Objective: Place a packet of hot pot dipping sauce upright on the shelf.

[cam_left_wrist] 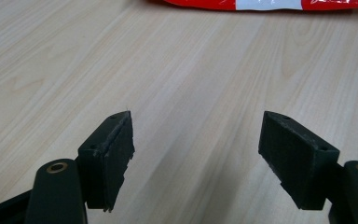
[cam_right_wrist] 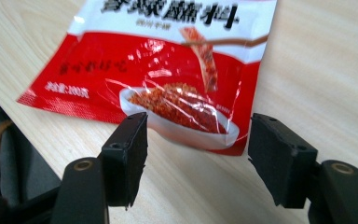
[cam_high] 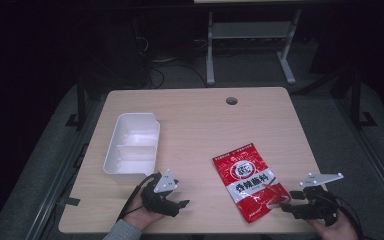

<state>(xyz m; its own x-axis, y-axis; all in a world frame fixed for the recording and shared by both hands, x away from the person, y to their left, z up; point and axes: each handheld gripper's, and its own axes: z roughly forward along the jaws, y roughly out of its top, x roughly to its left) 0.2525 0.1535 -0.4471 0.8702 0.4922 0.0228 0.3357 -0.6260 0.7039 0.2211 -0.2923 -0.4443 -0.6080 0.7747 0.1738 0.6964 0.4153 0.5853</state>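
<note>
The red sachet (cam_high: 250,181) lies flat on the table (cam_high: 200,125), in the near right part of it, with its long axis running from about 11 o'clock to 5 o'clock in the high view. Its near end, the one at 5 o'clock, points toward the right gripper (cam_high: 286,204).

The right gripper is clearly the nearer one. Its fingers (cam_right_wrist: 127,154) stand wide apart and hold nothing. In the right gripper view the lower corner of the sachet (cam_right_wrist: 168,79) lies just ahead at 12 o'clock, between the lines of the two fingers, but I judge they are not yet around it and not touching it.

The left gripper (cam_high: 180,205) rests near the front edge of the table, well apart from the sachet, which lies from it at about 2 o'clock. Its fingers (cam_left_wrist: 109,154) are also wide apart and empty, over bare wood.

The white divided tray (cam_high: 132,145) stands at about 11 o'clock from the left gripper, near to it. I judge the coming move belongs to the right gripper: a short advance along its own axis to take the near end of the sachet.
</note>
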